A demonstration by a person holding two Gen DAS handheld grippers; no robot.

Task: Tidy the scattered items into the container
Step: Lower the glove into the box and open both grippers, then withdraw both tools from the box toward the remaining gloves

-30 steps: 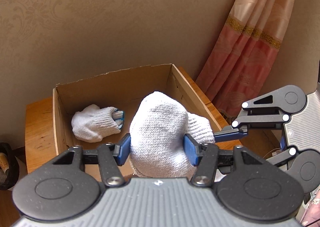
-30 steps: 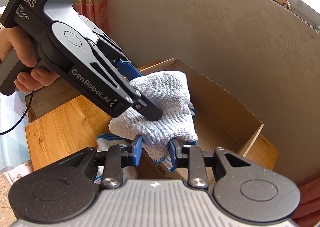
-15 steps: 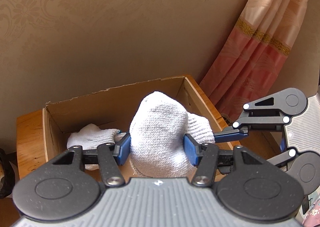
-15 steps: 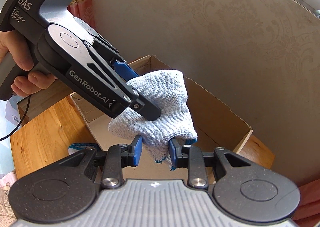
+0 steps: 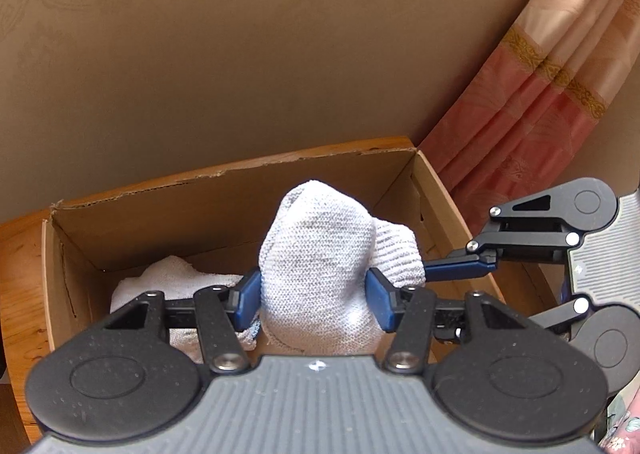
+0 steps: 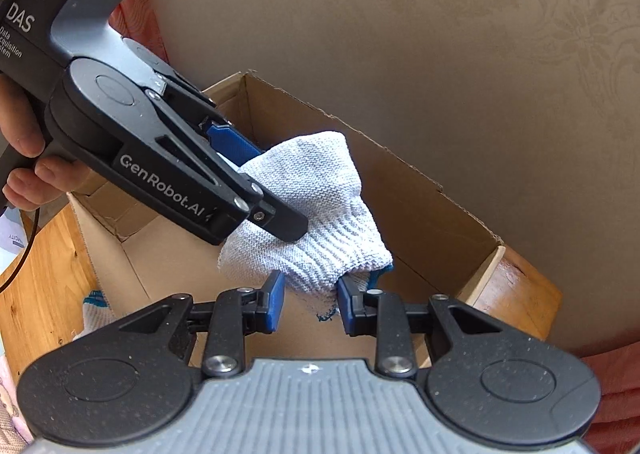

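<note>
A white knitted glove [image 5: 320, 262] is held over the open cardboard box [image 5: 224, 189]. My left gripper [image 5: 314, 300] is shut on the glove's body. My right gripper [image 6: 310, 304] is shut on the glove's ribbed cuff [image 6: 332, 258], which has a blue edge. In the right wrist view the left gripper [image 6: 256, 181] comes in from the upper left, above the box [image 6: 420, 221]. Another white glove [image 5: 168, 278] lies on the box floor, partly hidden behind my left gripper's fingers.
The box stands on a wooden table [image 6: 44, 278] against a beige patterned wall [image 5: 280, 53]. A pink curtain [image 5: 540, 85] hangs at the right. Another white glove with blue trim [image 6: 94, 306] lies on the table left of the box.
Both grippers have carried the glove forward, from the box's near edge to above its inside. The hold on the glove has not changed.
</note>
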